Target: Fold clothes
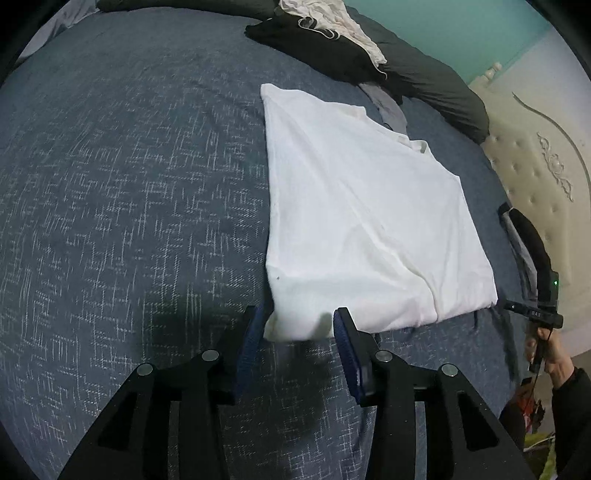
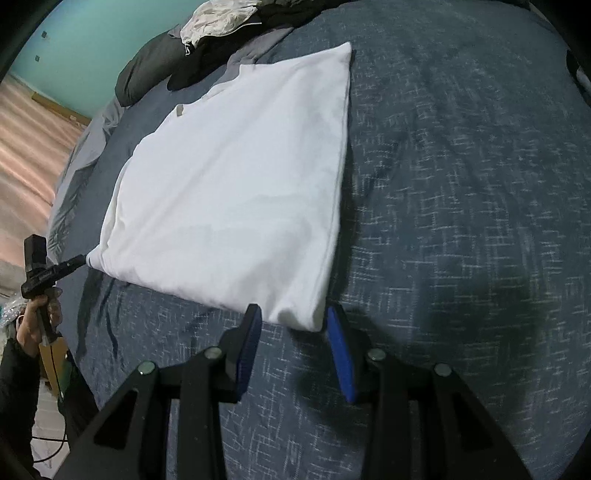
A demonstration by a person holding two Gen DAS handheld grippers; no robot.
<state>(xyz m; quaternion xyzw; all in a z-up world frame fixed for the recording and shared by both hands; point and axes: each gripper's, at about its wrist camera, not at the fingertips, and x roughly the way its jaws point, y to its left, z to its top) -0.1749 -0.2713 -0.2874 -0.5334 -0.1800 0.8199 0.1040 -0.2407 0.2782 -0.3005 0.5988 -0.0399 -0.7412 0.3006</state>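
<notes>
A white shirt [image 1: 369,221] lies folded into a flat rectangle on the blue bedspread [image 1: 129,203]. My left gripper [image 1: 298,314] is open, its blue-padded fingers [image 1: 249,343] standing on either side of the shirt's near left corner. In the right wrist view the shirt [image 2: 236,177] fills the middle, and my right gripper [image 2: 294,310] is open around the near right corner. Each view also shows the other gripper at the opposite near corner: the right gripper [image 1: 532,314] in a hand, the left gripper [image 2: 48,273] likewise.
A heap of black and white clothes [image 1: 325,33] and a dark duvet [image 1: 436,88] lie at the far side of the bed. A cream padded headboard [image 1: 535,166] stands to the right. Bare bedspread [image 2: 461,184] stretches beside the shirt. Floor [image 2: 26,147] shows past the bed edge.
</notes>
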